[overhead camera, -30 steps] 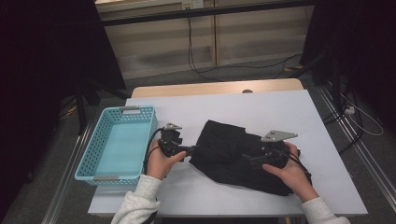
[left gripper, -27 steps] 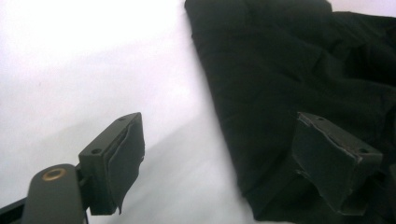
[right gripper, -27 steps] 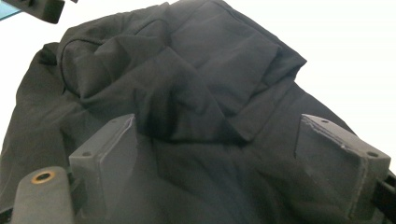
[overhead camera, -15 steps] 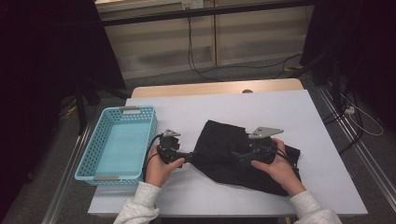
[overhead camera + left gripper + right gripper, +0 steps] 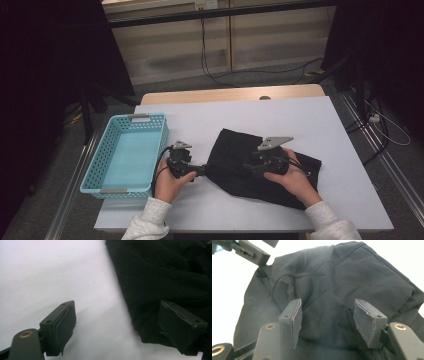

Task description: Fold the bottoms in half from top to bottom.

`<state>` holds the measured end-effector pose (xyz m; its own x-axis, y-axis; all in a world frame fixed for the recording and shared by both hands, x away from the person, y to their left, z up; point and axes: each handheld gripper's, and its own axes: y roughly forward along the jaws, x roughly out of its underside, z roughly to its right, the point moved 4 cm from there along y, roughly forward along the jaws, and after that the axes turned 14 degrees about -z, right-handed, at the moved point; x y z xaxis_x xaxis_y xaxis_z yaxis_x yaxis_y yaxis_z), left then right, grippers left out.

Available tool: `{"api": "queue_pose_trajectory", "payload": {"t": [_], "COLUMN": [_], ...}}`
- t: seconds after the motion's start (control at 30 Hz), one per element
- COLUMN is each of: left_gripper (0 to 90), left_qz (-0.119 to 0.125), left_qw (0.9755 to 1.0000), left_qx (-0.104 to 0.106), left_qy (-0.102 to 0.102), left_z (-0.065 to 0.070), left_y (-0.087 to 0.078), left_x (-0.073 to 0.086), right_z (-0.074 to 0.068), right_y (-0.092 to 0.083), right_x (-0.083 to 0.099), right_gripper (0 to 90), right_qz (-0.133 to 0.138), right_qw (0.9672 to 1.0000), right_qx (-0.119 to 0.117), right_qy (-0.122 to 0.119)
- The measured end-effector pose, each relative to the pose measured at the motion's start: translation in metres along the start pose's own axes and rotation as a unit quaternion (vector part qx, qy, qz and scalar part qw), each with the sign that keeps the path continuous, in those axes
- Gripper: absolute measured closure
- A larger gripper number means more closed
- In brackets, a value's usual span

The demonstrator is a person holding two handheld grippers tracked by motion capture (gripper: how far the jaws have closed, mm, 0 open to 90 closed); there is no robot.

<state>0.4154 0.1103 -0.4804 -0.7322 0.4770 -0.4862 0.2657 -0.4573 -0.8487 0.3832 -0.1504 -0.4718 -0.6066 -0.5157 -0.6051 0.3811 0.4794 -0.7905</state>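
A black garment [image 5: 234, 148] lies crumpled on the white table [image 5: 305, 117], right of centre. My left gripper [image 5: 204, 170] is open at the garment's left edge; in the left gripper view [image 5: 117, 315] one jaw is over bare table and the other over the cloth [image 5: 162, 277]. My right gripper [image 5: 248, 168] hovers over the middle of the garment, pointing left. Its jaws [image 5: 328, 312] have just been closing, but the pads are still apart, with rumpled cloth [image 5: 337, 277] lying below and between them. The left gripper [image 5: 252, 251] also shows at the cloth's far edge in the right gripper view.
A light blue plastic basket [image 5: 150, 118] stands on the table's left side, close to my left hand. Bare white table lies behind the garment and to its right. Beyond the table's far edge are a wooden strip, cables and the floor.
My right hand has moved left across the garment toward the left gripper, and its jaws have narrowed. The left hand has hardly moved.
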Motion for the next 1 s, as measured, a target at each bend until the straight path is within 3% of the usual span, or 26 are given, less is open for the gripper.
{"api": "queue_pose_trajectory", "payload": {"t": [0.23,0.37,0.43,0.57,0.6,0.7,0.73,0.77,0.8,0.83,0.87,1.0], "left_gripper": [15.5,15.3,15.3,15.3,15.2,15.2,15.2,15.2,15.2,15.2,15.2,15.2], "left_qz": [0.002,0.0,0.006,0.006,0.001,0.005,0.002,0.004,0.009,0.009,0.005,0.007], "left_qw": [1.0,1.0,1.0,1.0,1.0,1.0,1.0,1.0,1.0,1.0,1.0,1.0], "left_qx": [-0.002,0.002,0.001,0.0,0.004,0.0,0.002,0.003,0.001,0.001,0.003,-0.001], "left_qy": [0.005,0.007,0.006,0.007,0.006,0.002,0.005,0.005,0.003,0.003,0.004,0.004], "left_z": [0.005,0.005,0.006,0.006,0.004,0.003,0.003,0.003,0.003,0.003,0.003,0.004], "left_y": [-0.001,-0.003,-0.002,-0.003,-0.004,-0.004,-0.005,-0.005,-0.005,-0.005,-0.005,-0.004], "left_x": [-0.001,-0.002,-0.003,-0.003,-0.002,-0.002,-0.001,-0.001,-0.002,-0.002,-0.001,0.0], "right_z": [0.003,0.008,0.011,0.009,0.007,0.006,0.005,0.005,0.003,0.003,0.002,0.002], "right_y": [-0.015,-0.027,-0.033,-0.031,-0.024,-0.019,-0.015,-0.015,-0.015,-0.015,-0.016,-0.02], "right_x": [0.017,0.017,0.01,0.006,0.009,0.015,0.023,0.023,0.031,0.031,0.038,0.046], "right_gripper": [43.5,35.9,27.2,27.2,35.6,42.6,53.2,53.2,61.2,61.2,67.8,68.8], "right_qz": [0.003,0.025,0.044,0.047,0.025,0.007,-0.01,-0.01,-0.019,-0.019,-0.025,-0.034], "right_qw": [0.9999,0.9992,0.9978,0.9976,0.9985,0.9991,0.9995,0.9995,0.9995,0.9995,0.9994,0.9992], "right_qx": [0.005,0.026,0.034,0.034,0.036,0.031,0.02,0.02,0.018,0.018,0.016,0.012], "right_qy": [0.01,0.019,0.036,0.037,0.032,0.028,0.024,0.024,0.019,0.019,0.016,0.015]}}
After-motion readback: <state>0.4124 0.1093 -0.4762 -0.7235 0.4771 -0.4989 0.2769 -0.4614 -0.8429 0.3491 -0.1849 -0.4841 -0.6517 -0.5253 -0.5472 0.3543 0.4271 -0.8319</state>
